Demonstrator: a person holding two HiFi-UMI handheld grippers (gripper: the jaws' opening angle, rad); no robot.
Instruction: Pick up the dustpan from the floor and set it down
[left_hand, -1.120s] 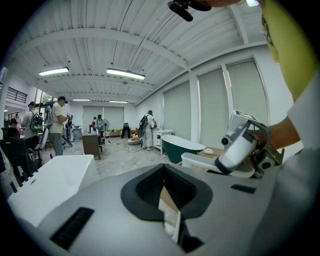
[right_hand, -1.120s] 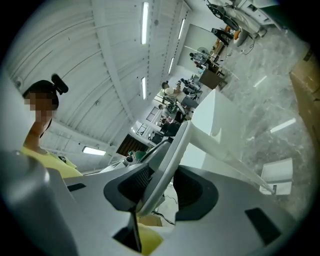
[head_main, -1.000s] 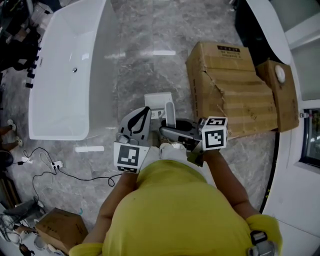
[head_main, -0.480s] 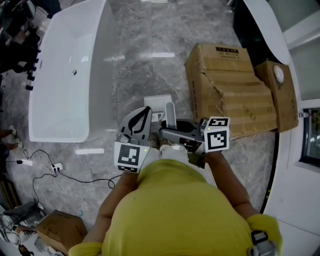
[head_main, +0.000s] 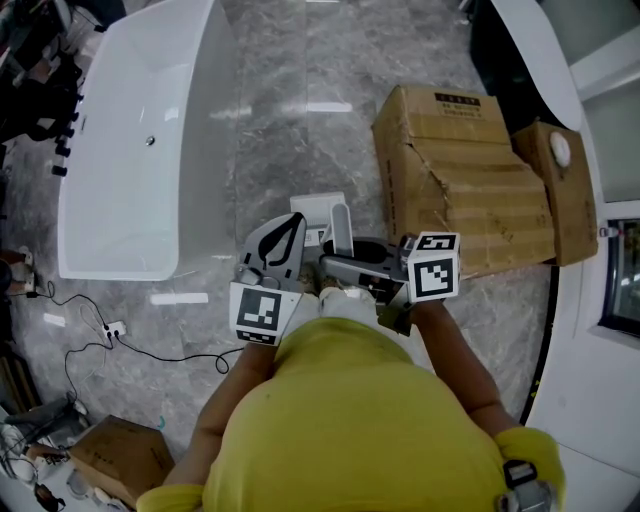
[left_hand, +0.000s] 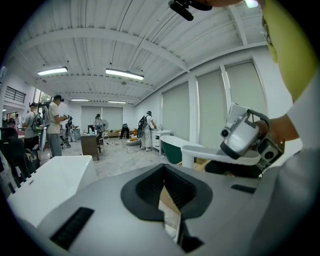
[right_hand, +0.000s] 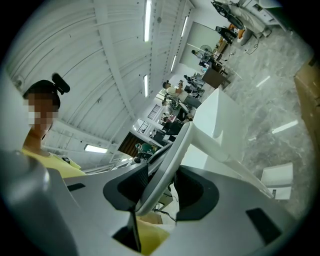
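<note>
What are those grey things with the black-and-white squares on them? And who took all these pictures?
A person in a yellow shirt holds a grey pincer tool, called a gripper, in each hand. The squares are markers on the tools. The top-down picture comes from a camera on the person's head. The other two come from cameras riding on the tools. On the marble floor stand a white bathtub and cardboard boxes. The right gripper pinches the handle of a white dustpan. The left gripper is closed and holds nothing.

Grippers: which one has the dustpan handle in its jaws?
The right gripper: its jaws clamp the white dustpan handle. The left gripper has its jaws together, empty.
</note>
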